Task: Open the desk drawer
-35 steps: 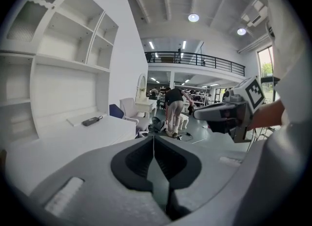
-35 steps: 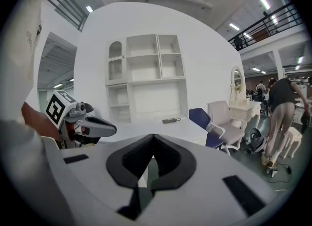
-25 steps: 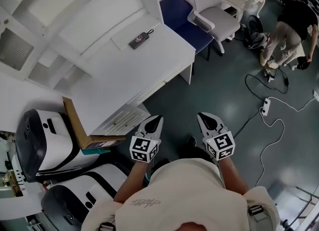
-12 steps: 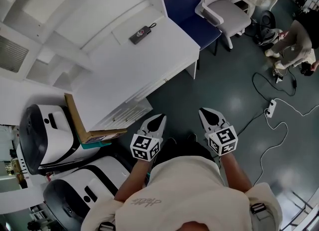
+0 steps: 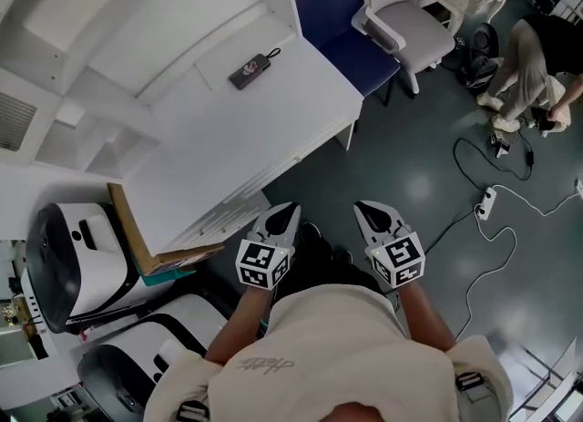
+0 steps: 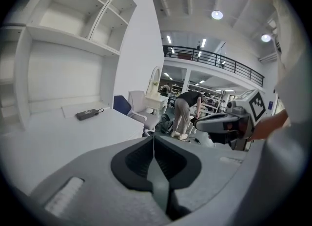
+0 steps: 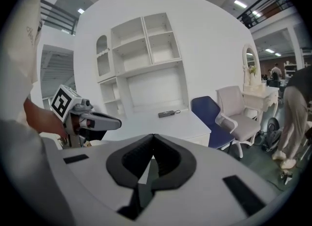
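The white desk (image 5: pixel 228 128) runs diagonally across the head view under a white shelf unit. Its drawer front (image 5: pixel 223 218) shows as a white panel below the desk's near edge and looks closed. My left gripper (image 5: pixel 289 209) (image 6: pixel 153 139) hangs shut and holding nothing over the dark floor, just right of that panel and apart from it. Beside it my right gripper (image 5: pixel 363 209) (image 7: pixel 153 139) is shut too, with nothing held. A black device with a cord (image 5: pixel 250 71) (image 6: pixel 87 115) (image 7: pixel 167 114) lies on the desk top.
A blue chair (image 5: pixel 342 19) and a grey-white chair (image 5: pixel 410 19) stand at the desk's far end. A person (image 5: pixel 537 56) bends over at the back right. Cables and a power strip (image 5: pixel 485 197) lie on the floor. A cardboard box (image 5: pixel 137 229) and white-black machines (image 5: pixel 64 265) sit left.
Both grippers stay shut and side by side in front of my body. The head view has shifted slightly, and the person at the back right has moved.
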`<state>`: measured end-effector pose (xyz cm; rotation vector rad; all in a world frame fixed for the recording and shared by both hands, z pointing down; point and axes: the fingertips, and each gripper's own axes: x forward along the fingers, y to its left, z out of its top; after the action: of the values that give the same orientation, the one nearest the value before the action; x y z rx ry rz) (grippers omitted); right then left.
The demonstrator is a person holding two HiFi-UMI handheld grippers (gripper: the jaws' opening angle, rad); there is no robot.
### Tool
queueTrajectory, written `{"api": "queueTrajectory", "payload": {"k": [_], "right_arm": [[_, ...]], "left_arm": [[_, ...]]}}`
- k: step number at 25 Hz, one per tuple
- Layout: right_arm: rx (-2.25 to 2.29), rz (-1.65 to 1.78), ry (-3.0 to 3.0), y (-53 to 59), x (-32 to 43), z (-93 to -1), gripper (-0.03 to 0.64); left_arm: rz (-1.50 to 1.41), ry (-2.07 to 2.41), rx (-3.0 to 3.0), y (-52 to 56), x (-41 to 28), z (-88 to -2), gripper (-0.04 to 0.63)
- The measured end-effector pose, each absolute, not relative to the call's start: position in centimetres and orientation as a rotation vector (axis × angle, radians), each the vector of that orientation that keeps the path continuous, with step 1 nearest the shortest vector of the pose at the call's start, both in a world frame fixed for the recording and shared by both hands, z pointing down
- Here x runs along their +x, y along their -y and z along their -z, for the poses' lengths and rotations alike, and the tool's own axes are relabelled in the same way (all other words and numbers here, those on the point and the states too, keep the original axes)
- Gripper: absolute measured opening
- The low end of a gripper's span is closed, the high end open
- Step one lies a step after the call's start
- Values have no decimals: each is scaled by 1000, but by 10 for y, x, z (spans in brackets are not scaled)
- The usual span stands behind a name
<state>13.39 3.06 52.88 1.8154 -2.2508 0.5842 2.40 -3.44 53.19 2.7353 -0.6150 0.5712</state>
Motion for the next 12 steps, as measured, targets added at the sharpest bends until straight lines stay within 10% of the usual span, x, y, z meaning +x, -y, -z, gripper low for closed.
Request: {"api": "queueTrajectory", "payload": {"k": [12], "right_arm": [[1877, -475, 2184, 66, 145, -492, 3]], "left_arm": [[-498, 615, 2818, 150, 35, -504, 18]]}}
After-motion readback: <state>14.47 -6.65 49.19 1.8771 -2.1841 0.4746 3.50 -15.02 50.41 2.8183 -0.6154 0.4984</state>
